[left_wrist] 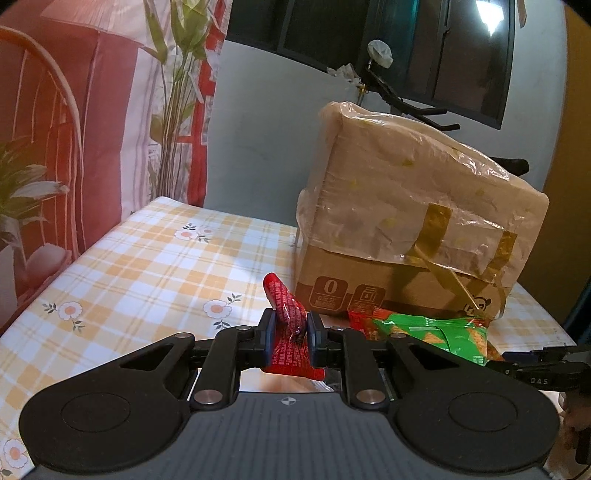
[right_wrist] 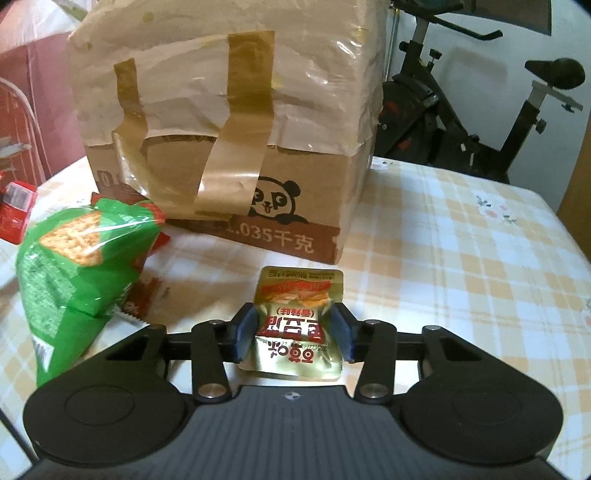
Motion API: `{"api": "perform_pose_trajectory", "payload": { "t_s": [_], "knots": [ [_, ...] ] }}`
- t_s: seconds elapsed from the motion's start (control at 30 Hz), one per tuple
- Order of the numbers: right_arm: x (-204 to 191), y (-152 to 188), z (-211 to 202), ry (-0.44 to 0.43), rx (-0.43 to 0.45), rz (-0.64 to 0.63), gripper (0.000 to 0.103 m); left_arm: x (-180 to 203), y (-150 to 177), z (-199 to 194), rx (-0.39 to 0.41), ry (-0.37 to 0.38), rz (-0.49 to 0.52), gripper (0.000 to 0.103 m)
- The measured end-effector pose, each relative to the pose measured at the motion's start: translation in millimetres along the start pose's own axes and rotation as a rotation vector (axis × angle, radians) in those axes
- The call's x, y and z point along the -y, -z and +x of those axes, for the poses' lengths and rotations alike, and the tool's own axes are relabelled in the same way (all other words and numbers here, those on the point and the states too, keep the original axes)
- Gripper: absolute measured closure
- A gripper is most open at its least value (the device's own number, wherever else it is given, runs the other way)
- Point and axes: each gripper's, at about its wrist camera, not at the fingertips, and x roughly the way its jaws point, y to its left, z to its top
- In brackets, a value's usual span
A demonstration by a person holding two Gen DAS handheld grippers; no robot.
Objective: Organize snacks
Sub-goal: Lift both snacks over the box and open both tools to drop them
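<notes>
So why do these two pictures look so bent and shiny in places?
Left wrist view: fisheye curves the table edge, dark corners, window glare blown white. Right wrist view: same bending; sheen on the gold packet and green bag.

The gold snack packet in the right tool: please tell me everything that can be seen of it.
The gold snack packet is a small, shiny foil pouch with red lettering and a food picture, seen upside down from the right wrist view. It is slightly crumpled where the right tool is shut on its two sides. Its far end points toward the taped cardboard box, above the checked tablecloth.
</notes>
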Motion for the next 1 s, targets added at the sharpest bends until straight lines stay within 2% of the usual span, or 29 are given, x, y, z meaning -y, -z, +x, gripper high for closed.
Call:
{"api": "perform_pose_trajectory", "payload": {
  "t_s": [0.17, 0.33, 0.43, 0.5, 0.53, 0.67, 0.73, 1.0],
  "knots": [
    [2.5, 2.7, -15.8, -0.030, 0.027, 0.044, 0.073, 0.4, -2.6, -2.8, 0.011, 0.008, 0.000, 0.084],
    [-1.4, 2.9, -18.8, -0.007, 0.005, 0.027, 0.071, 3.4, -1.6, -3.9, 0.006, 0.016, 0.009, 0.084],
    [-5.7, -1.4, -19.0, 0.015, 0.002, 0.007, 0.066, 2.5, -1.4, -4.8, 0.005, 0.019, 0.008, 0.084],
    [-8.0, -2.9, -17.8, 0.026, 0.005, -0.014, 0.044, 1.4, -1.3, -4.6, 0.005, 0.019, 0.007, 0.084],
    [-8.8, -3.4, -16.7, 0.043, 0.005, -0.022, 0.040, 1.2, -1.0, -4.2, 0.003, 0.020, 0.008, 0.084],
    [-7.1, -1.8, -4.2, 0.051, -0.051, -0.016, 0.039, 1.2, 0.4, -2.1, -0.006, 0.021, 0.008, 0.084],
    [-5.0, 0.9, -3.5, 0.044, -0.035, 0.002, 0.037, 1.6, 0.9, -1.0, -0.010, 0.022, 0.010, 0.084],
    [-3.3, 1.6, -5.6, 0.019, -0.013, -0.008, 0.060, 1.6, 1.4, -0.6, -0.015, 0.025, 0.014, 0.084]
  ]
}}
